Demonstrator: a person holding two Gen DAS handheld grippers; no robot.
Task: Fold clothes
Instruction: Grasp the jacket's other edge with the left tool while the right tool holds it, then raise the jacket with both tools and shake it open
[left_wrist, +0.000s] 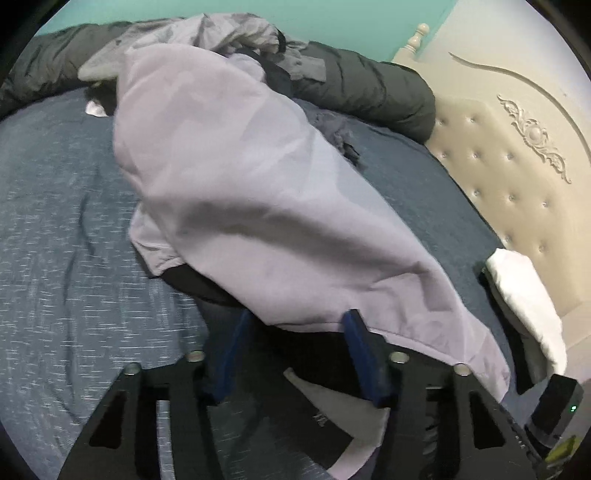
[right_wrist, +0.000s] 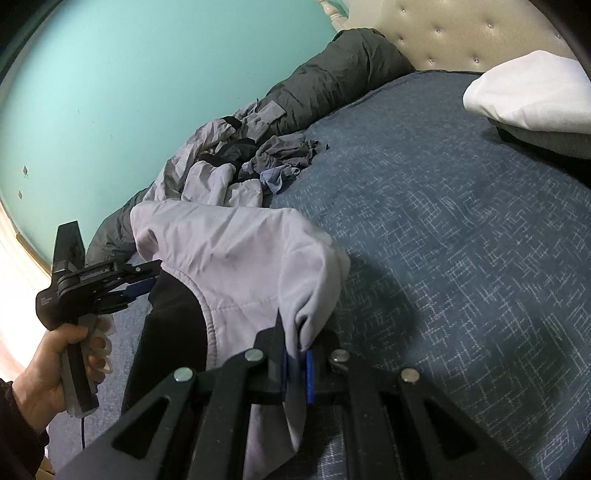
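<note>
- While I read the left wrist view, my left gripper (left_wrist: 291, 354) stands with its blue pads (left_wrist: 360, 350) partly apart, straddling the near hem of the lilac garment (left_wrist: 240, 192). The hem lies over and between the pads, but I cannot confirm that either pad presses on it; I record this tool as parted and not clamped.
- From the same view, the garment stretches from that hem away toward the heap of unfolded clothes (left_wrist: 229, 40) at the far side of the bed (left_wrist: 55, 221), with a dark lining (left_wrist: 199, 284) showing under its lifted edge. I judge it is held raised so it can be spread flat before folding.
- Turning to the right wrist view, my right gripper (right_wrist: 297, 363) has its pads together, clamped on a corner of the lilac garment, which hangs taut from that pinch.
- Across this view the left gripper (right_wrist: 138, 284), carried in a hand (right_wrist: 48, 373), sits at the opposite edge with its pads just beside the cloth. I judge it is placed to take the second corner.
- Beyond, a white pillow (right_wrist: 532, 96) rests near the headboard (right_wrist: 443, 33), well apart from the work.
</note>
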